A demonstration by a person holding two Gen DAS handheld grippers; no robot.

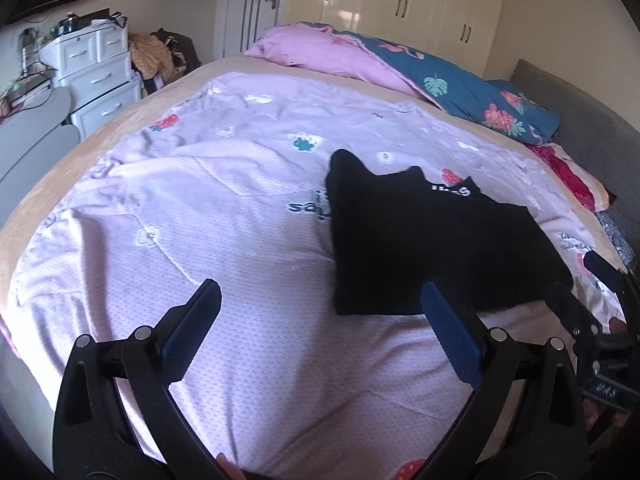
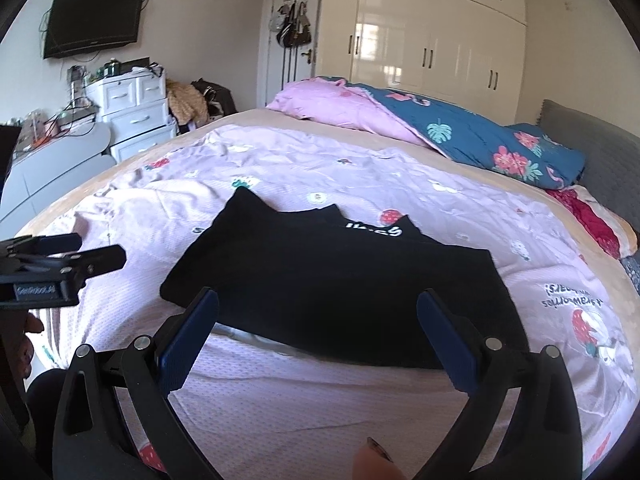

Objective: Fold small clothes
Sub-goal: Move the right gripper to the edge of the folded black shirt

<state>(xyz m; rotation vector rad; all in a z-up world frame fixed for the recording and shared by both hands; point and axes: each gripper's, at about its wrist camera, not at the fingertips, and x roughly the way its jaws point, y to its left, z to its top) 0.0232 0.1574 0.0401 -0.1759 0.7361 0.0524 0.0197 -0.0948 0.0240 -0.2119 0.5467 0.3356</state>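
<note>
Your left hand-held gripper [image 1: 320, 300] hangs over the bed with its blue-padded fingers [image 1: 192, 332] spread wide and nothing between them. Below it lies only the pale lilac quilted bedspread with printed flowers and strawberries [image 1: 200, 208]. The black folded garment with white lettering [image 1: 424, 240] lies flat on that bedspread, ahead and to the right of this gripper; the right finger's tip overlaps the garment's near edge in the view, though you cannot tell whether it touches the cloth.

Your right hand-held gripper [image 2: 318, 308] is likewise wide apart and holds nothing. Its two fingertips sit over the near edge of the same black garment [image 2: 340, 280], which fills the space between them; contact cannot be judged here either. In the right wrist view your left gripper [image 2: 60, 264] shows at the left edge, beside the garment's left corner and apart from it.

At the far side of the bed lies a bunched pink and teal floral duvet [image 2: 440, 132]. Beyond stand a cream glossy wardrobe [image 2: 432, 48] and a white drawer unit [image 2: 136, 112].
</note>
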